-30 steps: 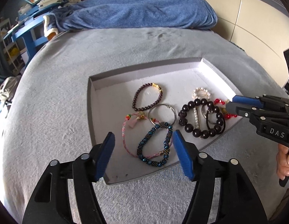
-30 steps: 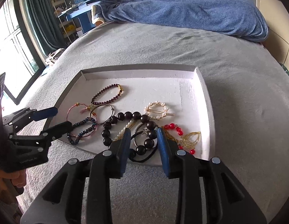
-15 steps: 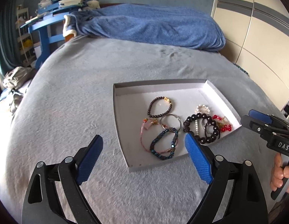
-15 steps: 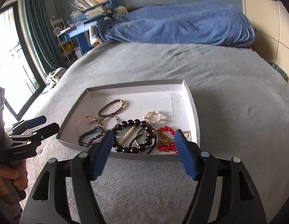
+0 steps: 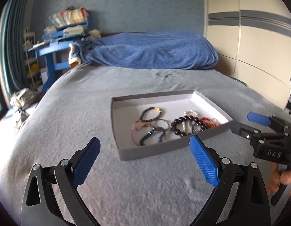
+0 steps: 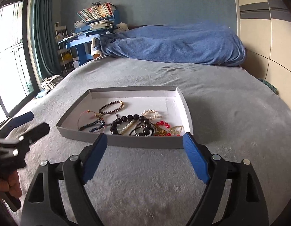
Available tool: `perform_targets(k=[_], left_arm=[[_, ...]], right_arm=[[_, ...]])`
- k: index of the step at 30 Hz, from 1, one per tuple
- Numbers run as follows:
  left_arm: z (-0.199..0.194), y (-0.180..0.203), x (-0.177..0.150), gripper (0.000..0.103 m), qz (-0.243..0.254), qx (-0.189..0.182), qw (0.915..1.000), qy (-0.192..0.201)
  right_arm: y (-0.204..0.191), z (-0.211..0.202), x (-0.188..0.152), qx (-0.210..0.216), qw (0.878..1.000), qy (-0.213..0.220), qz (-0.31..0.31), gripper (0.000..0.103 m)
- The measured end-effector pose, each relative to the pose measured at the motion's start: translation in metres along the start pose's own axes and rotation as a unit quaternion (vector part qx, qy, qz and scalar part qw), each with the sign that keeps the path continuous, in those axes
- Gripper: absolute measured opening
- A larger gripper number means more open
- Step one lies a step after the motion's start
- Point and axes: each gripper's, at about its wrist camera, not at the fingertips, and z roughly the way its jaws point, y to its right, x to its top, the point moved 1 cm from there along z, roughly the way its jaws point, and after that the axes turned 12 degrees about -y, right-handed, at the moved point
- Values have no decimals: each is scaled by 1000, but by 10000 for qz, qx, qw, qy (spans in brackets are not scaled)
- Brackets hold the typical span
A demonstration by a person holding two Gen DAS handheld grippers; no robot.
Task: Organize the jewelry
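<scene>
Your left gripper (image 5: 144,155) stands with its fingers wide and nothing between them; its jaws have just been opening. It hangs over the grey bedspread (image 5: 74,113), short of the near edge of the shallow grey tray (image 5: 160,151). Your right gripper (image 6: 145,150) is likewise spread wide and empty, its jaws also having just been opening, and it sits just in front of the tray's near wall without touching it.

The jewelry lies inside the tray on its white floor: a dark red bead bracelet (image 6: 111,106) toward the back, a large black bead bracelet (image 6: 132,124) in the middle, a blue beaded bracelet (image 6: 92,126) at the left front, a small pearl ring-shaped piece (image 6: 150,113) behind the black beads, and red beads with gold chain (image 6: 164,127) at the right front. The pieces near the front overlap one another.

A rumpled blue blanket (image 6: 173,43) lies across the far end of the bed.
</scene>
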Motion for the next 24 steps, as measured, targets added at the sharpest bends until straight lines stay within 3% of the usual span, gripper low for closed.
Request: perform_targets(k=[9,16,24], left_arm=[[0,27,-25,96,279,43,9994,188],[5,16,-31,97,-30,72,9999,127],[1,14,-34,98,-64,76,9998,179]], right_arm=[[7,-8,-31,-237,9993,234,150,85],[16,-10,-42,-216,9982,423,354,85],[6,-15,-47,-24,9983,562,128,88]])
